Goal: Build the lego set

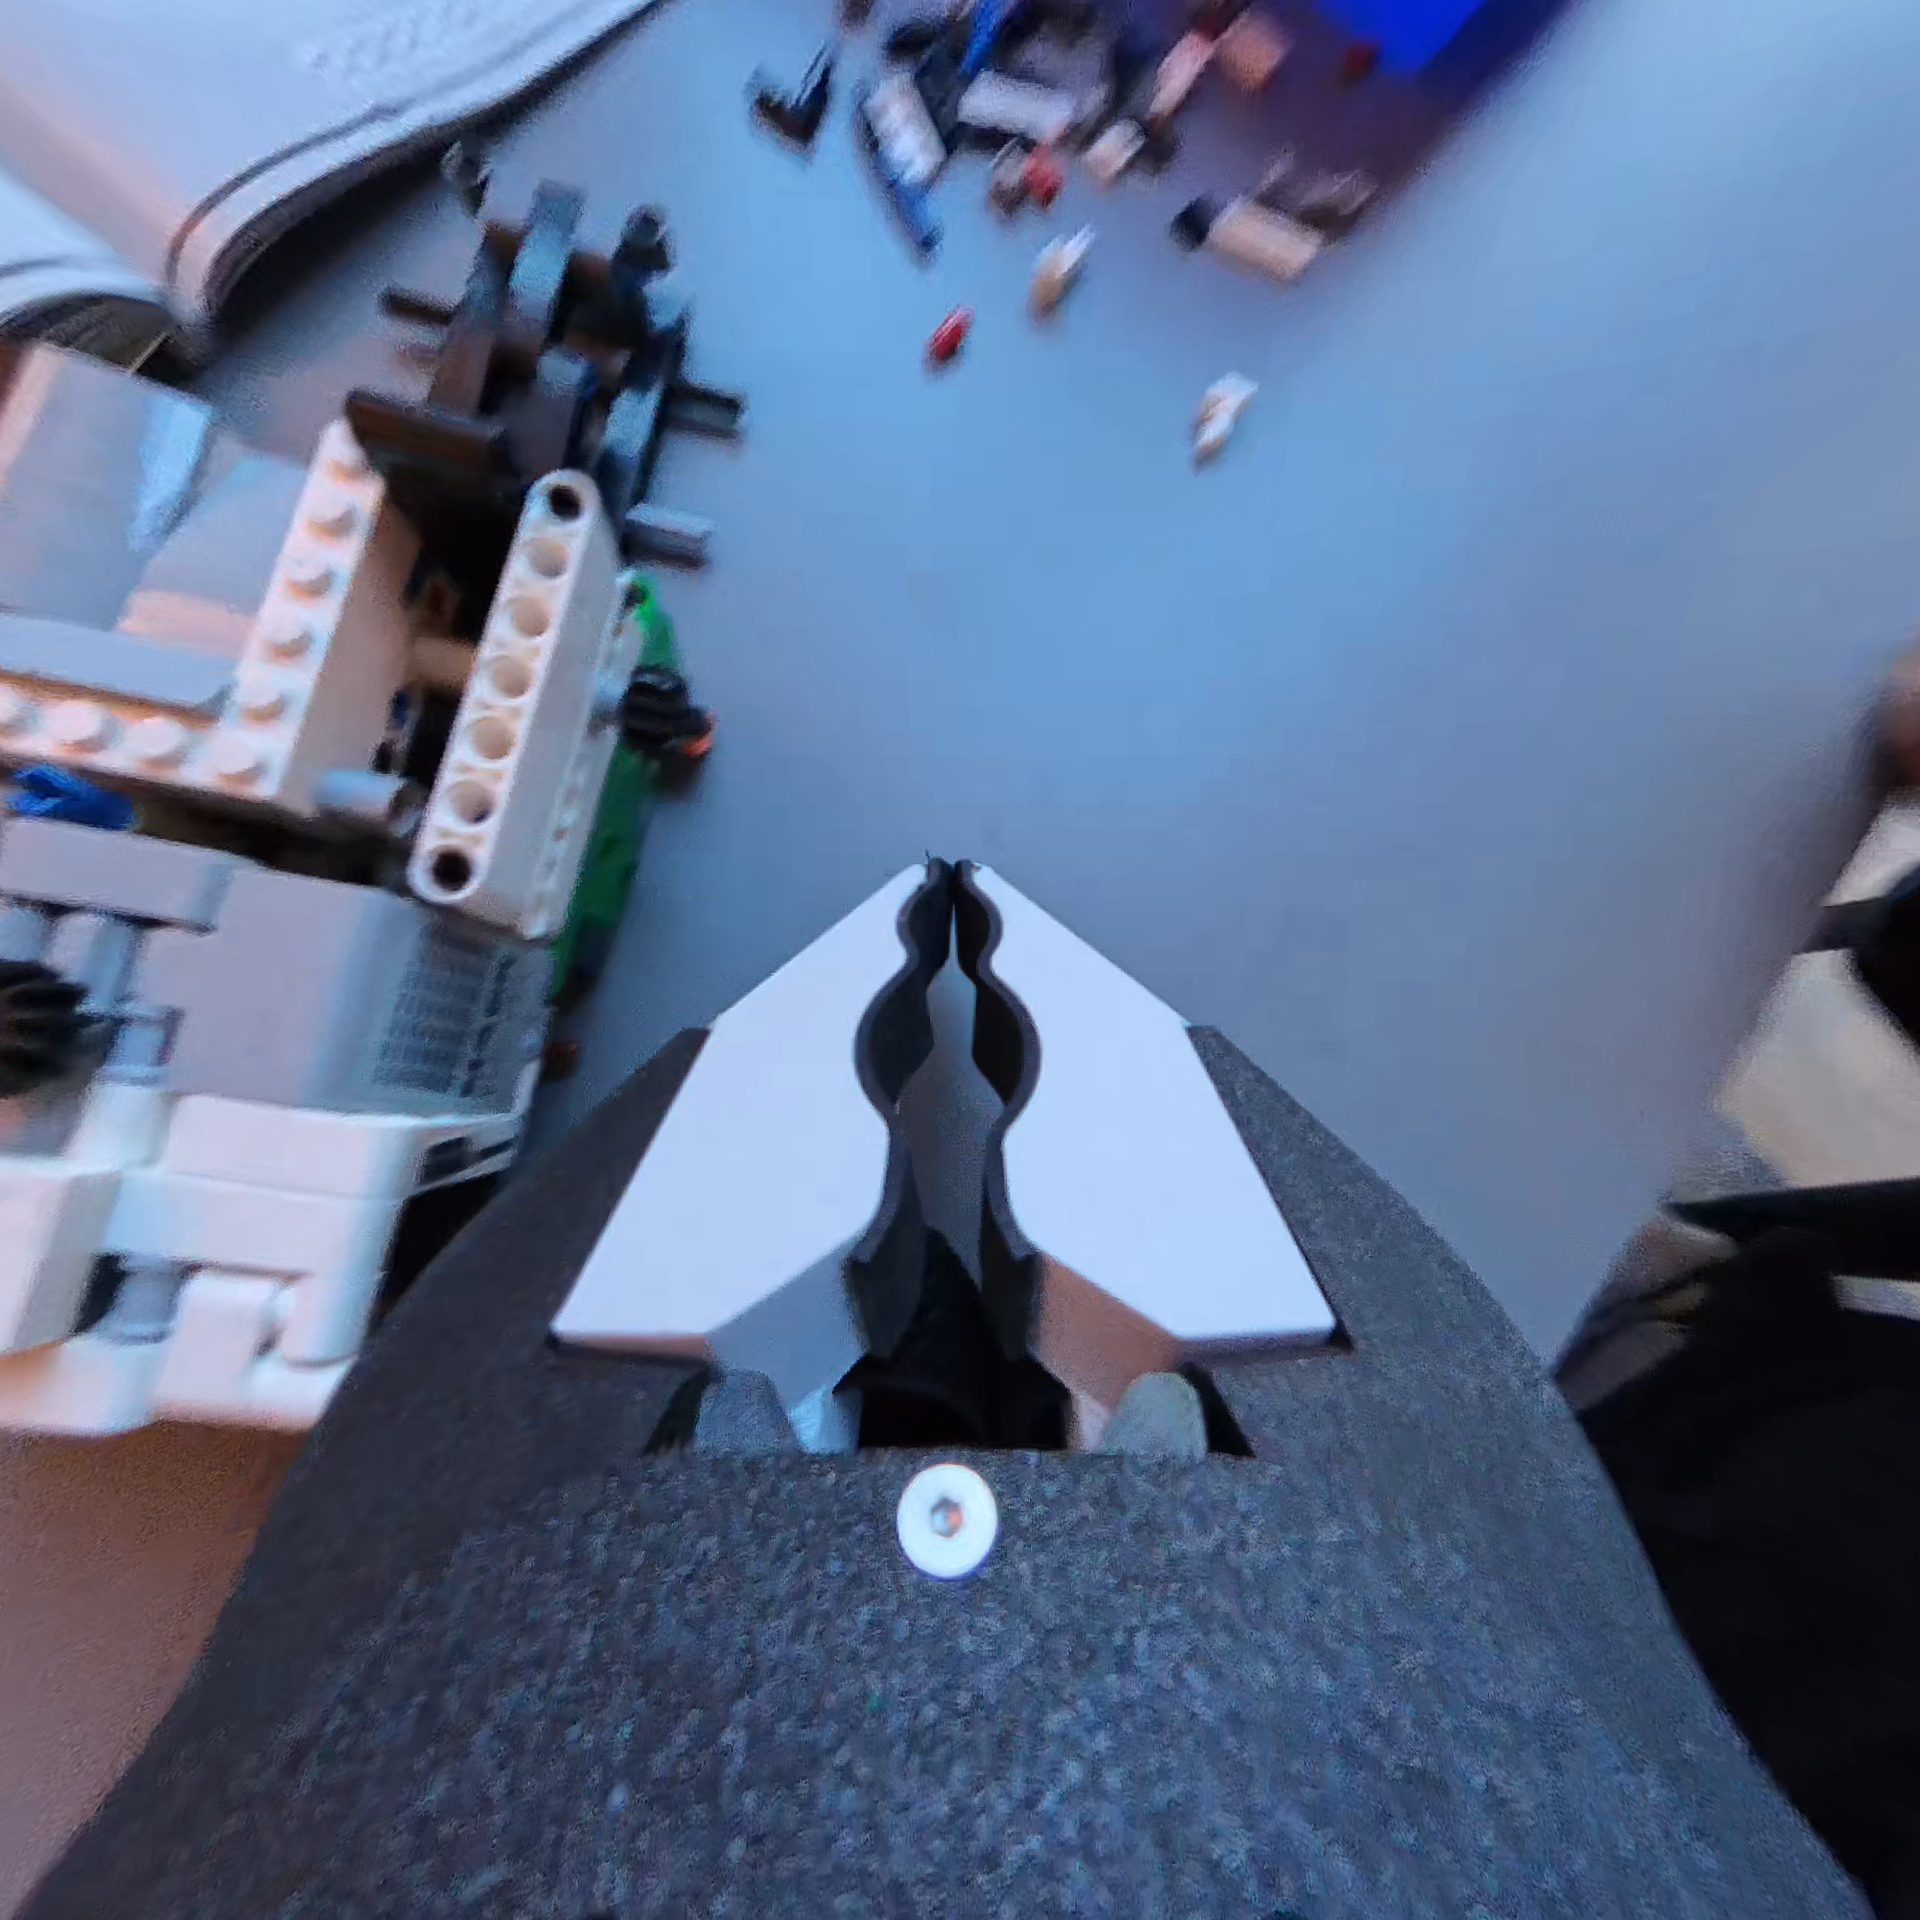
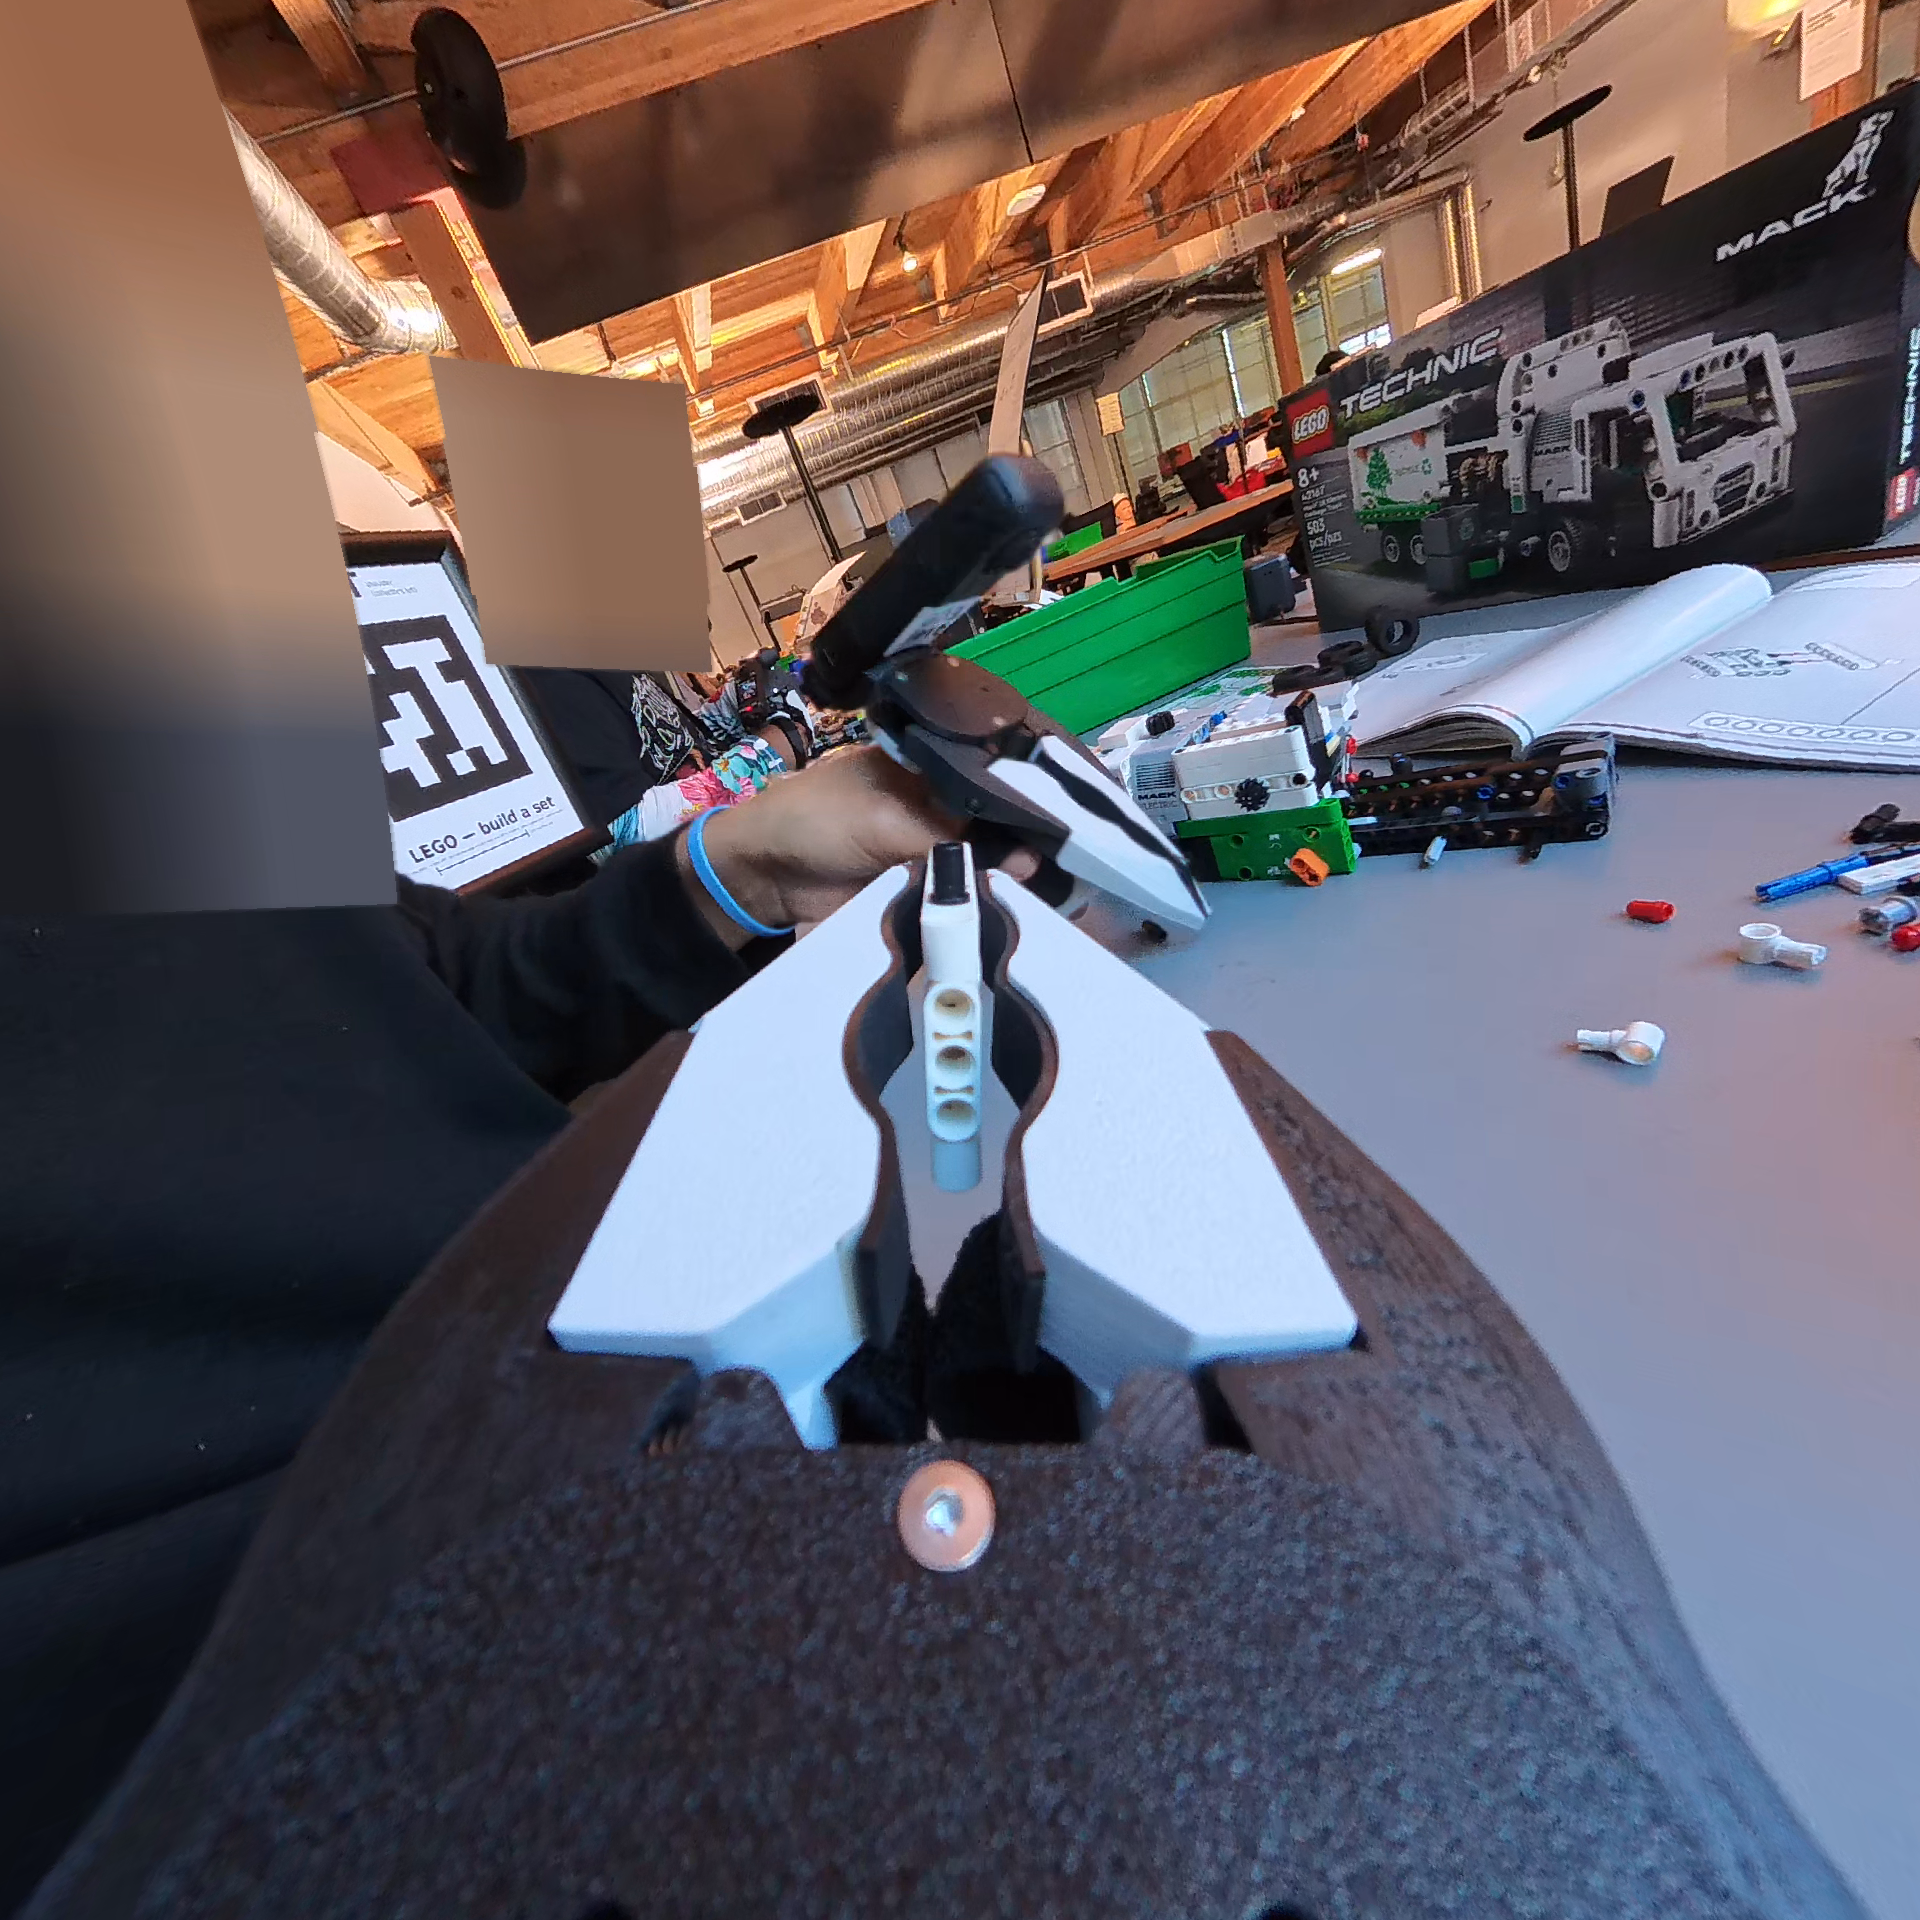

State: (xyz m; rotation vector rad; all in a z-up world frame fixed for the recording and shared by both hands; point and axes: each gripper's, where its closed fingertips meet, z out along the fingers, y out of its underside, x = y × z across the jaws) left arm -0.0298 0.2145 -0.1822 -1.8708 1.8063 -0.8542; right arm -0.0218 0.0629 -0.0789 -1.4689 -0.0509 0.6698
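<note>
white perforated technic beam [image 2: 952, 1023] with a black pin at its tip is sitting clamped between the jaws of the right gripper [image 2: 950, 935], lifted off the grey table [image 2: 1455, 1195], while the left gripper [image 1: 952, 883] is hovering with jaws pressed together on nothing. judged step: carrying this beam to the half-built white and green truck model [image 2: 1262, 795]; next move calls for lining up pin with hole. only the right view is showing the set's box [image 2: 1621, 416] and open instruction booklet [image 2: 1662, 665]; the left is showing the model's white holed beam [image 1: 514, 686] close up.
</note>
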